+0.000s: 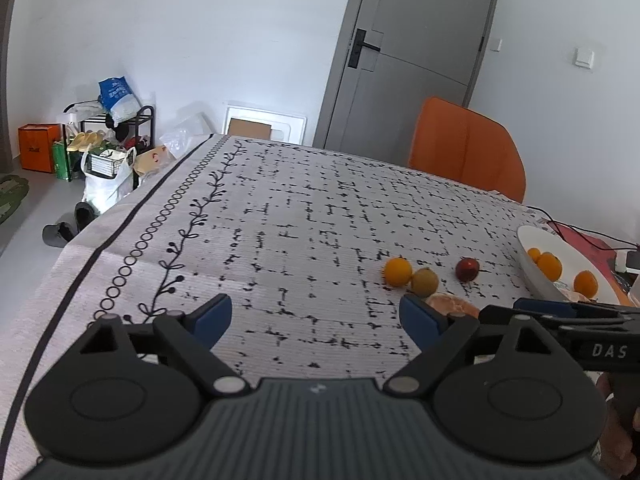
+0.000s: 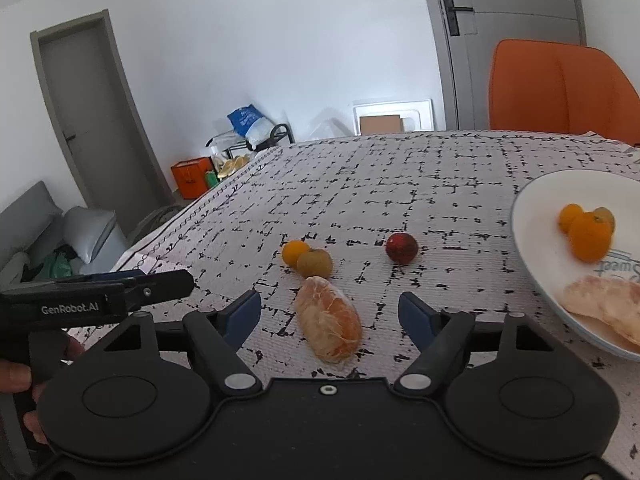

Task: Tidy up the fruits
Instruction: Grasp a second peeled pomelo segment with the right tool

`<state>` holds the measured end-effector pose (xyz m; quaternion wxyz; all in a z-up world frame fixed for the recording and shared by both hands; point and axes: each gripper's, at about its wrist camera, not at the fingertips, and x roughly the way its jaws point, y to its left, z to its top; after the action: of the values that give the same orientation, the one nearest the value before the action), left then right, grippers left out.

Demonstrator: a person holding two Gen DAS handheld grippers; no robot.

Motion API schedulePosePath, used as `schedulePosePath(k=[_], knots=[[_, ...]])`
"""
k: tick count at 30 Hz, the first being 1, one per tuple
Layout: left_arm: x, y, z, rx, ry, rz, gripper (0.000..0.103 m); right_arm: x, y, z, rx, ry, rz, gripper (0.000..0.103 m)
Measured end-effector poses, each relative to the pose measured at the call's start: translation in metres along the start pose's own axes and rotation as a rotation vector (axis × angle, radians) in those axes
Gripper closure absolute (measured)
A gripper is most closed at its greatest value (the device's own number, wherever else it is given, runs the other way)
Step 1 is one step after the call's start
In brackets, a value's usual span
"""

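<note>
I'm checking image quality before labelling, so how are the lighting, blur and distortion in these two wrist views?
Left wrist view: soft, even daylight with faint shadows; the fisheye bows the door and table edge, and the dark lens rim shows in the corners. Right wrist view: the same soft light; the oranges in the white plate look slightly smeared, while the peeled citrus piece stays sharp.
</note>
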<state>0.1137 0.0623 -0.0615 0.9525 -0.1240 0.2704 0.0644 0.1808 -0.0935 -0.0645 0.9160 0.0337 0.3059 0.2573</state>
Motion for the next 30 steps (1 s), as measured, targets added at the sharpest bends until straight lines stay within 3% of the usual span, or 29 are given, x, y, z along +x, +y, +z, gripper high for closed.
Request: schedulePosePath(k=[6,13,20,24,30], knots=[[0.002,0.008,0.000,-0.017,0.008,0.010,0.016,0.012,0.008,0.002,-0.044,0.005,-0.014,0.030],[0.002,0.012,-0.002,-0.027,0.013,0.014,0.016,0.027,0.009,0.004,-0.063,0.028,0.004,0.046],[0.003,0.011,-0.002,-0.025,0.018,0.014,0.016,0.029,0.016,-0.005,-0.106,0.053,-0.004,0.052],[0.004,0.006,-0.003,-0.019,0.019,0.006,0.016,0.023,0.015,-0.009,-0.131,0.049,-0.032,0.071],[0.008,-0.006,0.001,0.006,0.017,-0.018,0.016,0.012,0.004,-0.006,-0.096,0.034,-0.033,0.074]])
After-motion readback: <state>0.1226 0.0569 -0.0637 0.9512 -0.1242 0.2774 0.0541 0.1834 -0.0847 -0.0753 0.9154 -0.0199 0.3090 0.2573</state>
